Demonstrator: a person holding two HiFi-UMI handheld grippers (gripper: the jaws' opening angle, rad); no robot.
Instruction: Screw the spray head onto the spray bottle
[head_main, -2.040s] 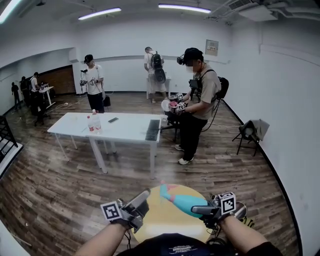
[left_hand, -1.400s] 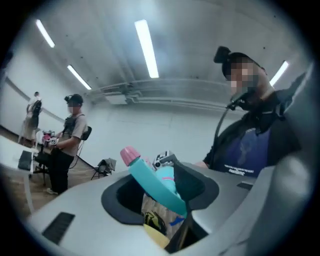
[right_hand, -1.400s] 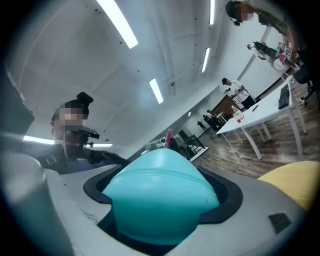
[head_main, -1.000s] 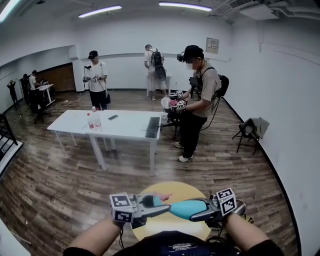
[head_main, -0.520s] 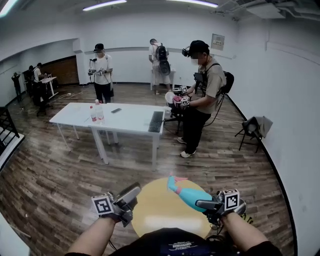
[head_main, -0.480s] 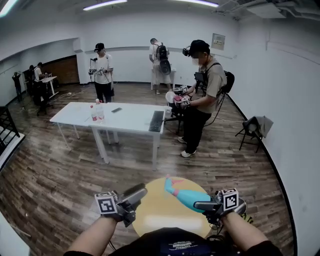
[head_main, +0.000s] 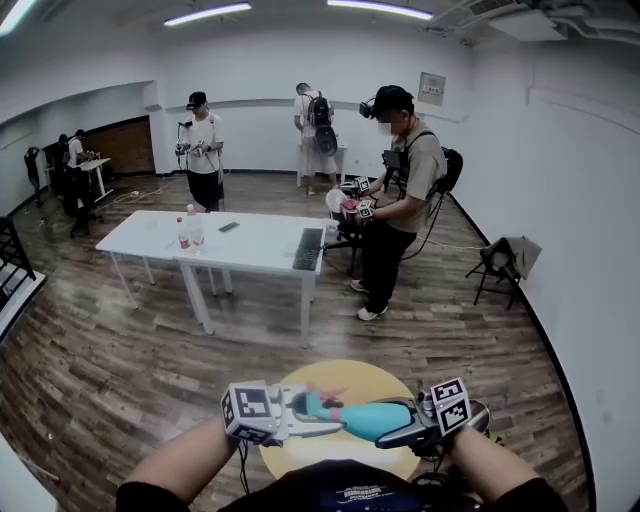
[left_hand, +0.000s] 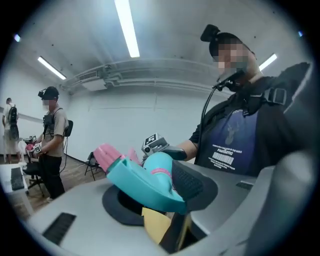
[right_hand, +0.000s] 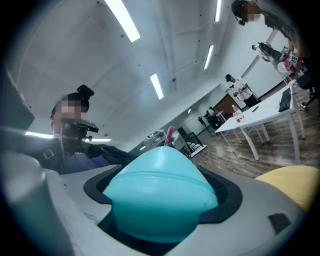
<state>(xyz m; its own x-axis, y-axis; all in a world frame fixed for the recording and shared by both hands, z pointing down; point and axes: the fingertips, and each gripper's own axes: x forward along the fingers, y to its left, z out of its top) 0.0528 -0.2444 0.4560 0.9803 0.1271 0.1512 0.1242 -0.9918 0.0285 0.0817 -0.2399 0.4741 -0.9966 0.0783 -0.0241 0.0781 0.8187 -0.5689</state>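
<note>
Teal plastic sits in both grips. The right gripper is clamped on the rounded base of the spray bottle, its pads spread wide by the bottle's girth, and holds it level above the near yellow round table. The left gripper, whose jaws have just been closing, pinches the spray head between its pads (pink trigger showing) at the bottle's neck, on the left. The white table stands far off.

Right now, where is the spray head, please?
Head view, bottom centre: the spray head sits on the teal bottle, between the left gripper's jaws, which have just been closing.
</note>
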